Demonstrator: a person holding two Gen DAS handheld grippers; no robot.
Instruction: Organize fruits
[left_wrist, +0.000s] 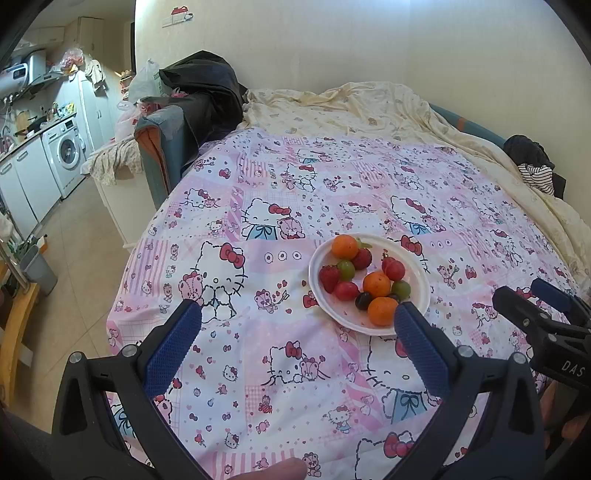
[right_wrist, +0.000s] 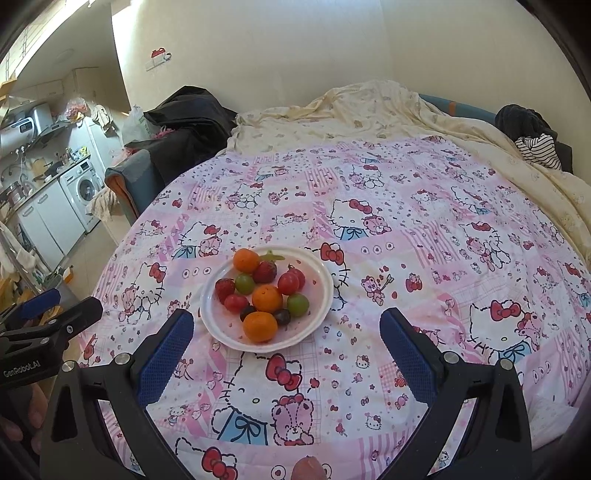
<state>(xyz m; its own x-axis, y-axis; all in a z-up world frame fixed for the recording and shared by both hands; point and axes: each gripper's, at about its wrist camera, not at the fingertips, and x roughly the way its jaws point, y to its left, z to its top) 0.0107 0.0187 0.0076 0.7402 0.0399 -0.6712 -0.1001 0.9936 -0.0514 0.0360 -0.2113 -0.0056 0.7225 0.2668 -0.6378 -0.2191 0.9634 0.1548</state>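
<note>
Your fruits sit heaped on the white plate (right_wrist: 321, 295) near the front edge of the Hello Kitty bedspread (right_wrist: 406, 229): three mandarins (right_wrist: 267, 298), strawberries (right_wrist: 224, 288), red cherry tomatoes (right_wrist: 288, 283), green grapes (right_wrist: 297, 305) and dark grapes (right_wrist: 282, 316). Your left gripper (left_wrist: 297, 325) hangs wide open and empty, its right finger over the plate's near rim. Your right gripper (right_wrist: 286, 332) is equally spread and empty, just before the plate.

right gripper (left_wrist: 550, 306): frame-cut | plate (left_wrist: 325, 254): rim partly behind left gripper finger (left_wrist: 417, 339)
</note>
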